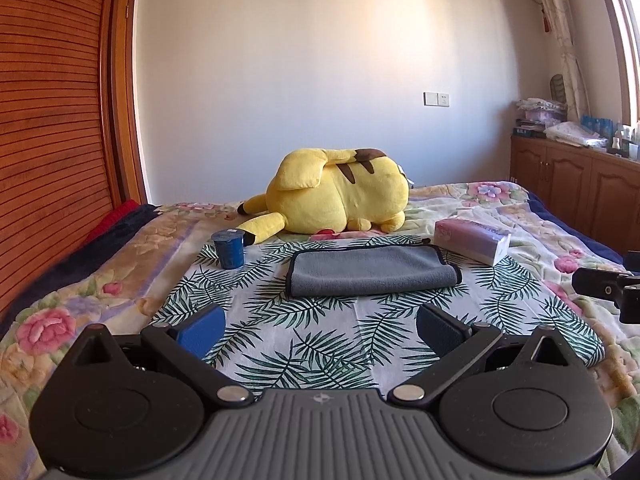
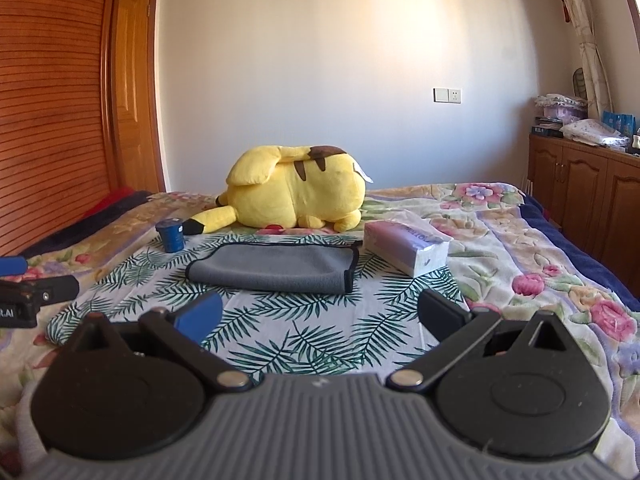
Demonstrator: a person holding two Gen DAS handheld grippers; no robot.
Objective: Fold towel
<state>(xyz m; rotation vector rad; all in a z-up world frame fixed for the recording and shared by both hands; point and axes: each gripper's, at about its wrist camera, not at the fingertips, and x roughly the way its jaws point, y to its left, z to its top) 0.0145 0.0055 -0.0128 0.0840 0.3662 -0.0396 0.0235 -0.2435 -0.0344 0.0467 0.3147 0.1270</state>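
Note:
A grey towel [image 1: 370, 270] with dark trim lies folded on a palm-leaf cloth [image 1: 320, 344] on the bed; it also shows in the right wrist view [image 2: 276, 268]. My left gripper [image 1: 320, 330] is open and empty, held back from the towel's near edge. My right gripper [image 2: 320, 316] is open and empty, also short of the towel, to its right side. The right gripper's tip shows at the right edge of the left wrist view [image 1: 608, 284], and the left gripper's tip at the left edge of the right wrist view [image 2: 28, 292].
A yellow plush toy [image 1: 340, 196] lies behind the towel. A blue cup [image 1: 229, 249] stands at its left, a pink tissue pack [image 1: 474, 240] at its right. A wooden wardrobe [image 1: 48, 140] is on the left, a wooden cabinet [image 1: 576, 184] on the right.

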